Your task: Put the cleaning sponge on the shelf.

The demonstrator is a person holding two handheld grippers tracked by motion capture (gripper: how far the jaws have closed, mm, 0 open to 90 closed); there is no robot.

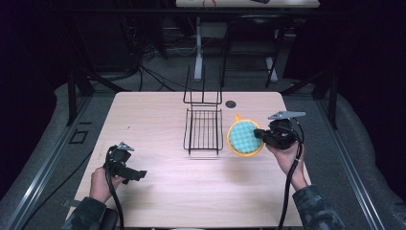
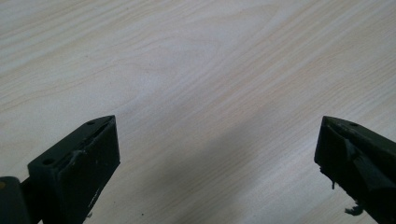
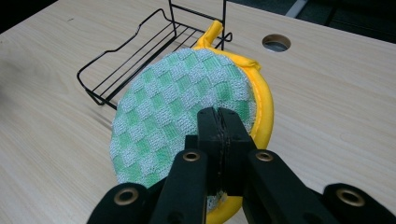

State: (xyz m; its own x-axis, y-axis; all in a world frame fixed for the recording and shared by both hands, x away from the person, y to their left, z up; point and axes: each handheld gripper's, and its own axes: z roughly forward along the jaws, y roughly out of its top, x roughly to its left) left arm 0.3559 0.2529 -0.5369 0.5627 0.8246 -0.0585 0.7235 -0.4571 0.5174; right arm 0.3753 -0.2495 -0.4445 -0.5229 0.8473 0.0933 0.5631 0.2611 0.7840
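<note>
A round pot holder (image 1: 243, 136), green-and-white checked with a yellow rim and loop, lies just right of a black wire rack (image 1: 203, 129) at the table's middle. My right gripper (image 1: 258, 134) is shut on the pot holder's right edge. In the right gripper view the pot holder (image 3: 173, 102) tilts up from the table, its near edge pinched in the closed right gripper (image 3: 218, 116), and the rack (image 3: 130, 51) stands behind it. My left gripper (image 1: 141, 175) hovers open near the front left, and the left gripper (image 2: 217, 149) has bare wood between its jaws.
The rack has a tall wire back (image 1: 203, 88) on its far side. A round cable hole (image 1: 231, 103) sits in the table behind the pot holder. Bare wooden table (image 1: 158, 191) spreads between the two hands. Table legs and cables stand on the floor beyond.
</note>
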